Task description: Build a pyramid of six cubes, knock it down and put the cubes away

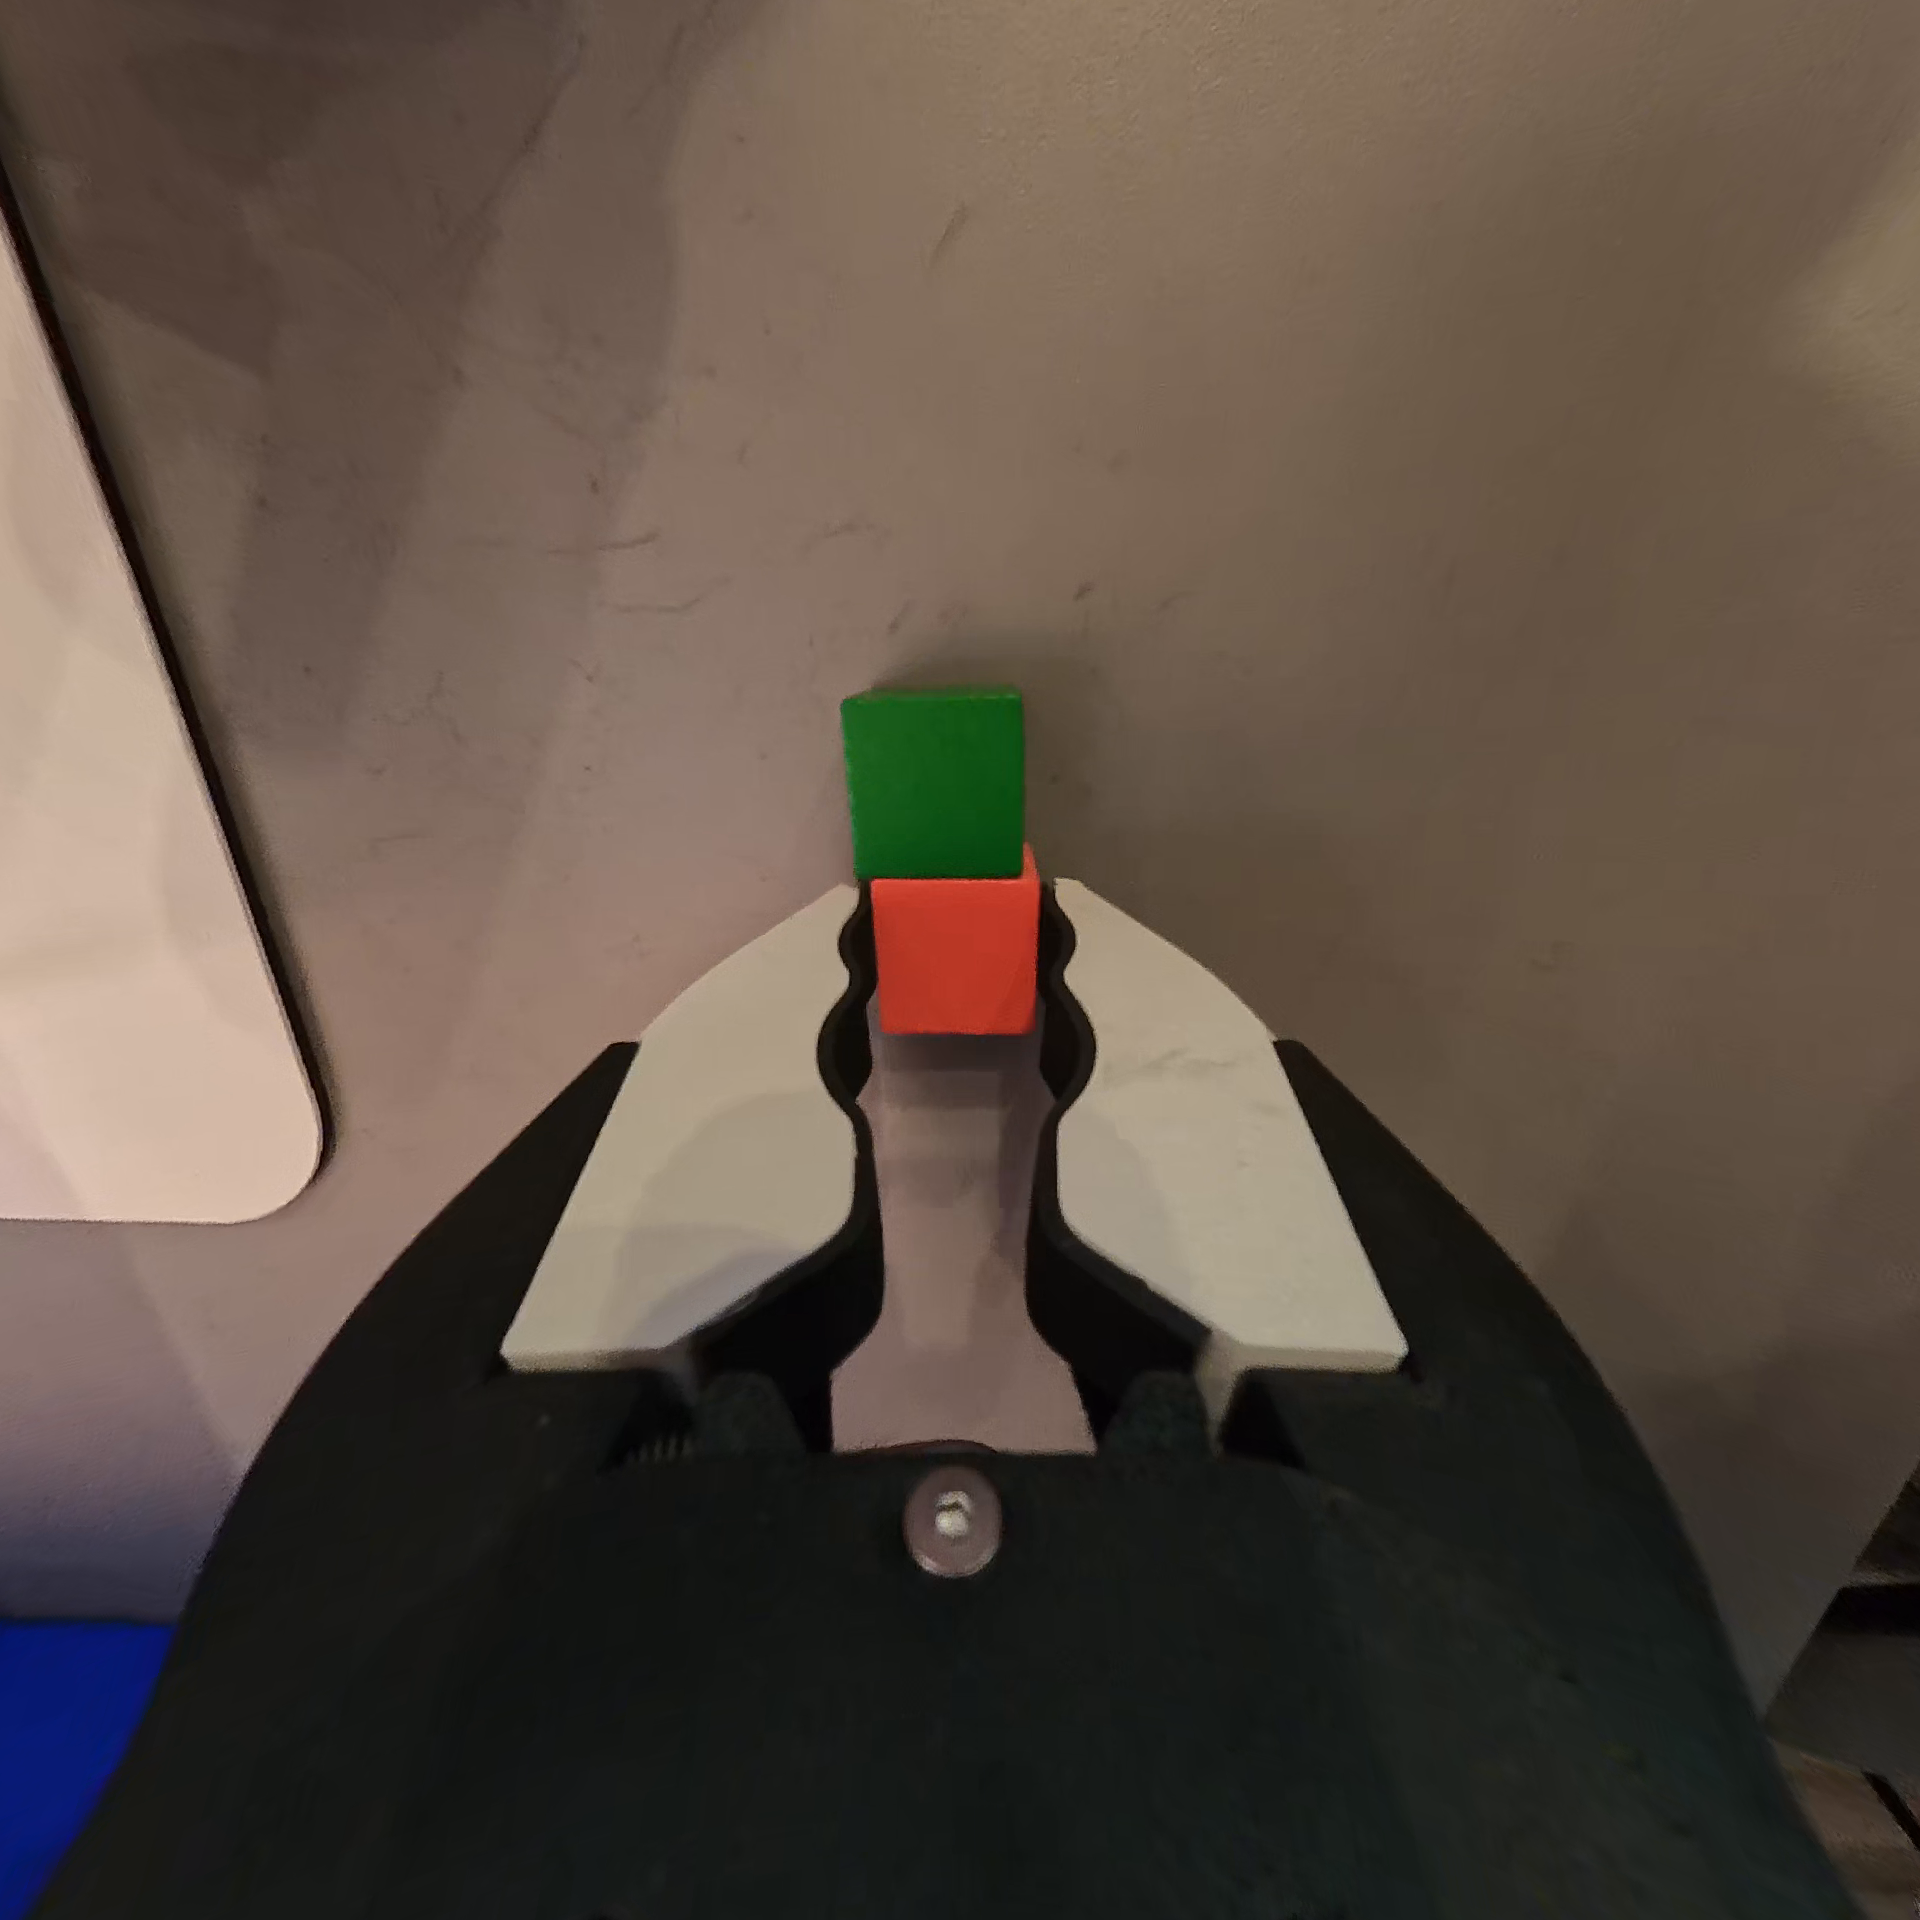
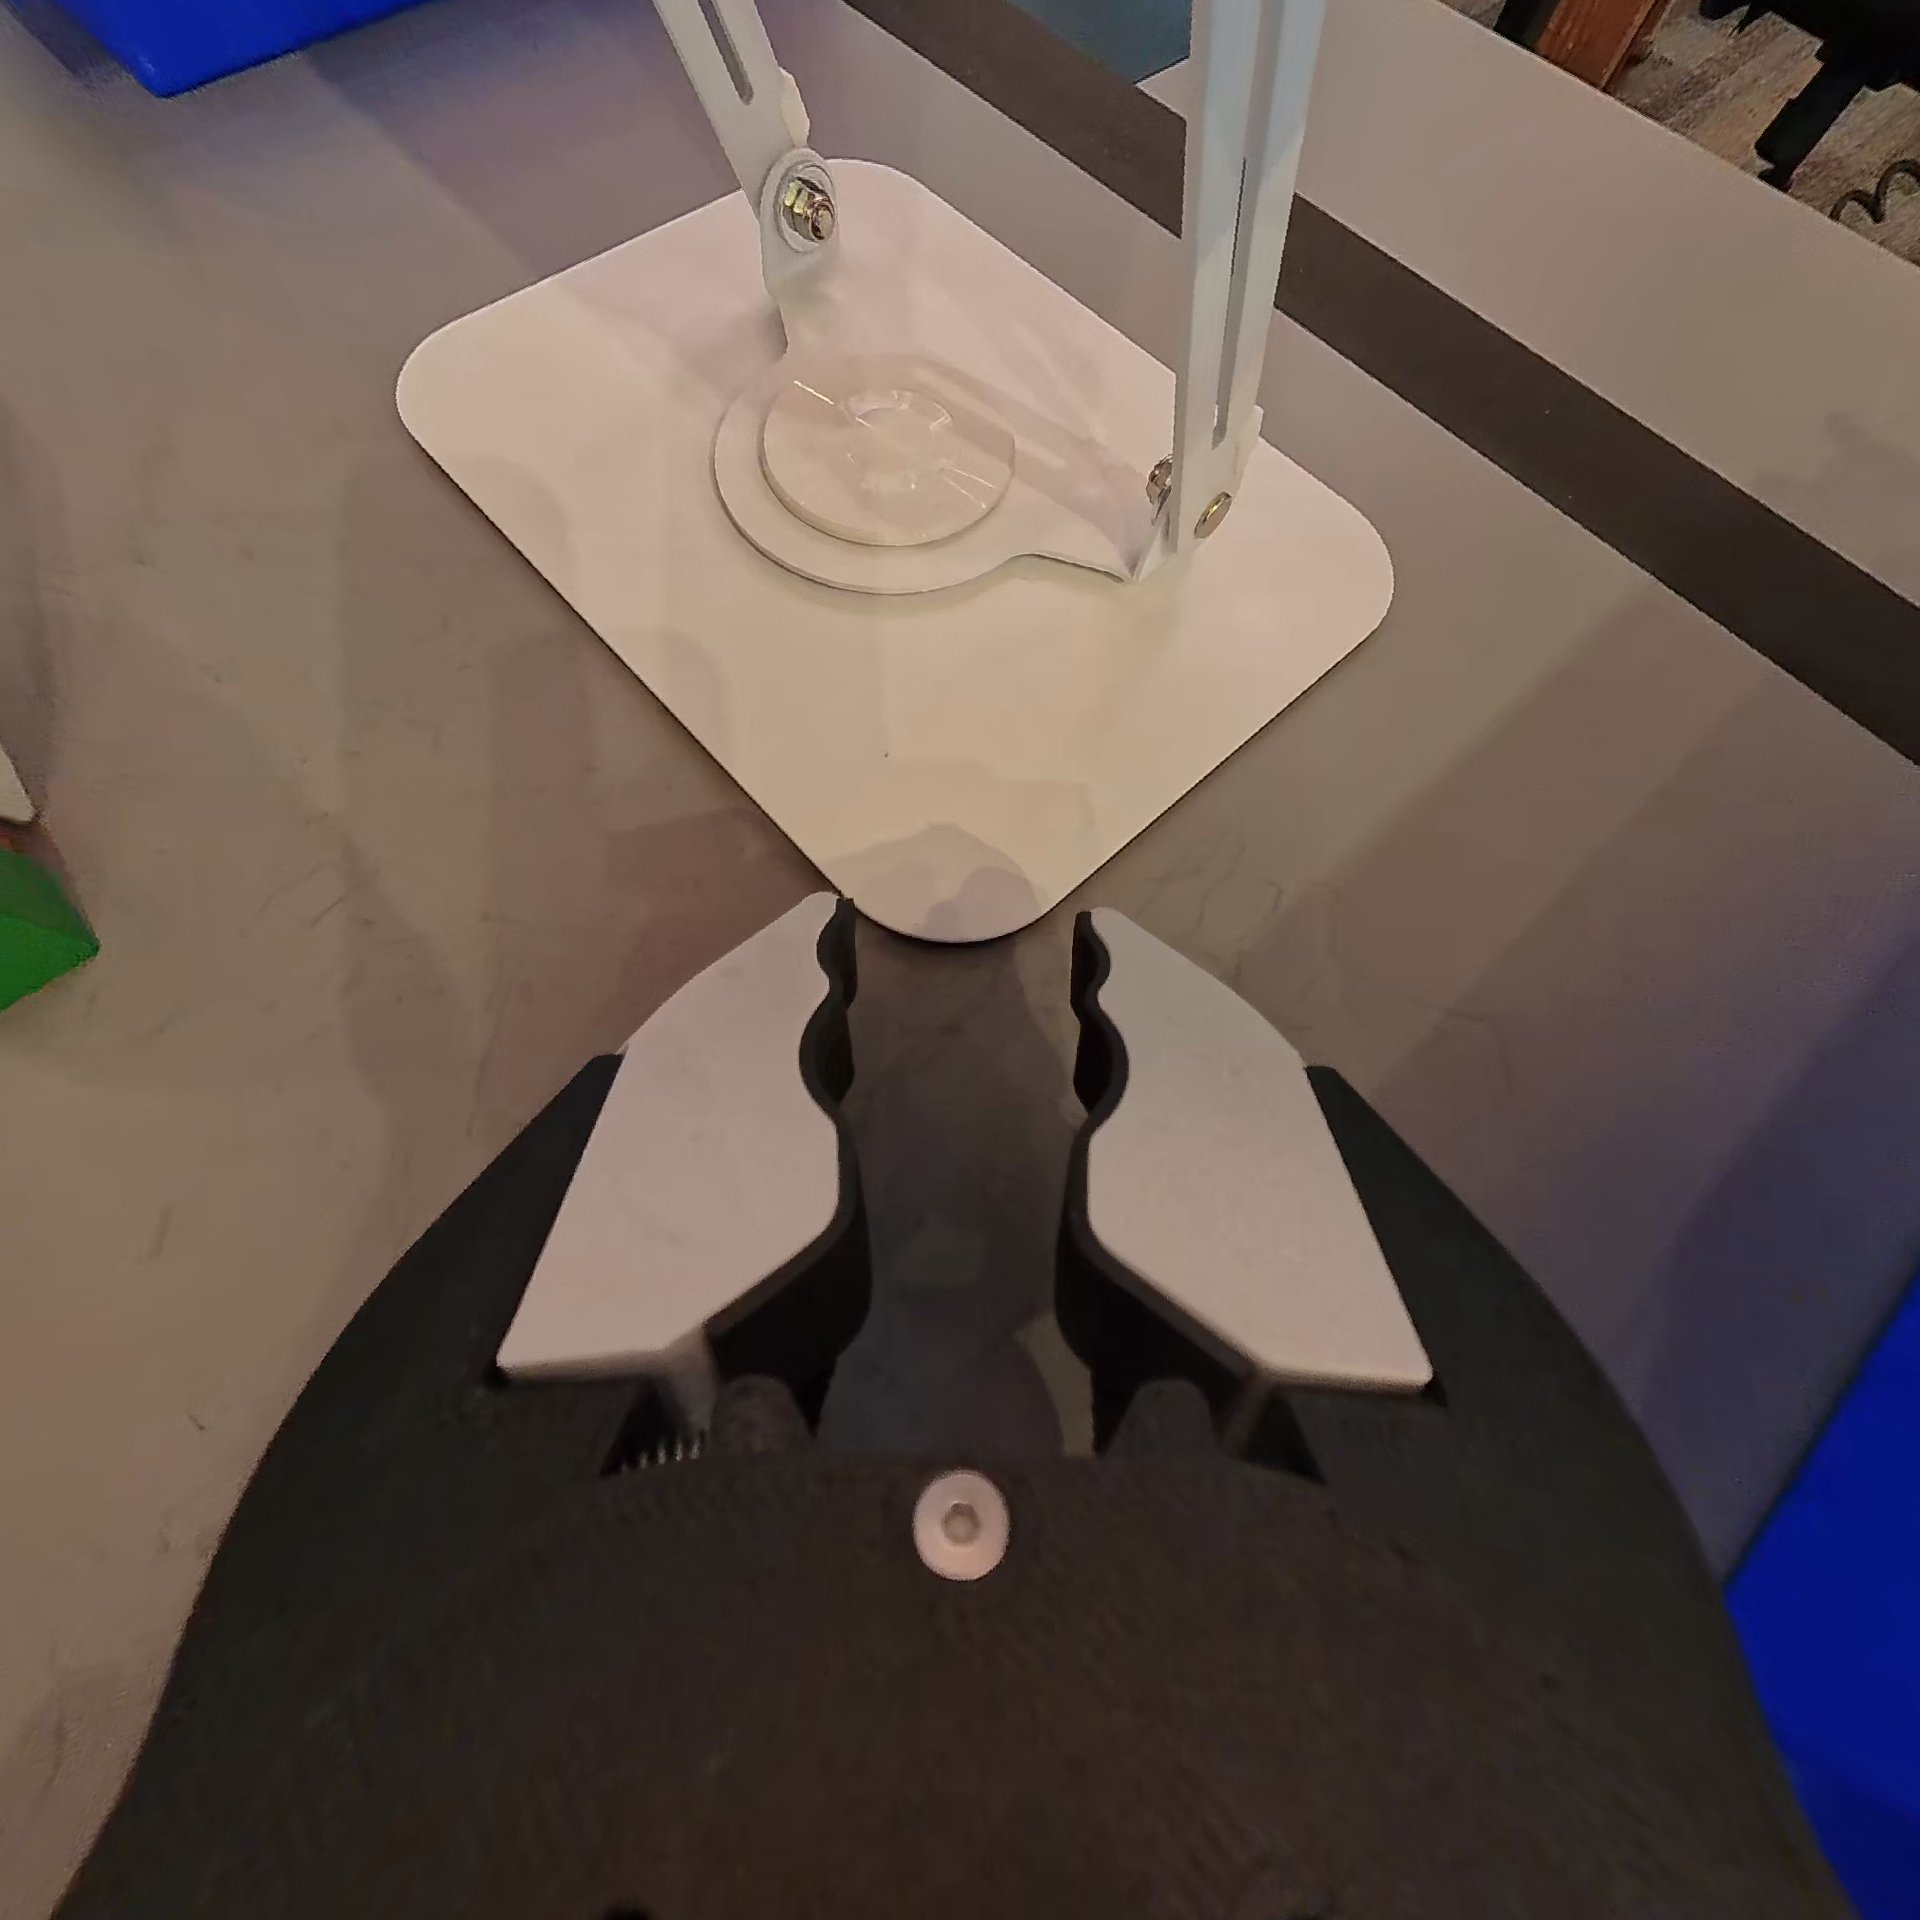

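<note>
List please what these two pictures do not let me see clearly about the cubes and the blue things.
- Green cube, left wrist view: whether it touches the orange cube cannot be told.
- Other four cubes: outside both views.
- Green object, right wrist view: cut by the left edge.
- Blue things: cut by edges and the right gripper.

Two cubes: one green [image 1: 932,781], one orange [image 1: 956,954]

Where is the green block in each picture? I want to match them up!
Left wrist view: the green block sits in the middle, just beyond the left claw, which grips an orange block.
Right wrist view: only a corner of the green block peeks in at the far left edge, about halfway down.
Shared landmark: the white flat base plate on the grey table.
</note>
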Demonstrator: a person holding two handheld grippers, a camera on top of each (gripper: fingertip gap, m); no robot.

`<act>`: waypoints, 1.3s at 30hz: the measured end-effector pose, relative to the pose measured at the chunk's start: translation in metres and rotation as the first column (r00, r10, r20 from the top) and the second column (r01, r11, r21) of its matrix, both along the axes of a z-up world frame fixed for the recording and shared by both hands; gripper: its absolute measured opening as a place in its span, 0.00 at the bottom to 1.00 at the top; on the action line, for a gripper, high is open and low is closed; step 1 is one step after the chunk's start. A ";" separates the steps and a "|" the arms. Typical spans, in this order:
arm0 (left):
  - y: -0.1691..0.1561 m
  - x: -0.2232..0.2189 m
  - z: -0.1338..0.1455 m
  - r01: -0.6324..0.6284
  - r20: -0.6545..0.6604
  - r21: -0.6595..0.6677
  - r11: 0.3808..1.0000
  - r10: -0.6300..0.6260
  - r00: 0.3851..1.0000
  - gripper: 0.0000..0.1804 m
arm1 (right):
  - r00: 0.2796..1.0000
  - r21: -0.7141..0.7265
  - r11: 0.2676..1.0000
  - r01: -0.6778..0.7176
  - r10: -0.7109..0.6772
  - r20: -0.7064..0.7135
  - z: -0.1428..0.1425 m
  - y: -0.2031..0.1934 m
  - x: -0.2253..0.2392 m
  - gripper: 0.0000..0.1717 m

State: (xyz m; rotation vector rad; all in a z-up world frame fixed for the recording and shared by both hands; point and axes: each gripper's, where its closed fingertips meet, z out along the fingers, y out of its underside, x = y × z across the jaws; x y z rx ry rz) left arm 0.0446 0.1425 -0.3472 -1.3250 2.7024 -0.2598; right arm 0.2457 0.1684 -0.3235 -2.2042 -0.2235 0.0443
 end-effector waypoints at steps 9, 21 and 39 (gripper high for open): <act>0.008 -0.001 0.002 -0.030 0.035 -0.001 1.000 0.030 0.999 0.25 | 1.000 -0.001 1.000 -0.001 0.001 0.001 0.000 0.000 0.000 0.23; 0.006 -0.002 0.000 -0.002 0.030 -0.007 1.000 0.002 1.000 0.16 | 1.000 -0.003 1.000 -0.003 0.003 0.001 -0.001 0.000 0.000 0.23; 0.016 -0.004 0.018 -0.054 0.083 -0.005 0.999 0.054 0.995 0.34 | 1.000 0.004 1.000 -0.006 0.006 -0.006 0.001 -0.001 -0.001 0.23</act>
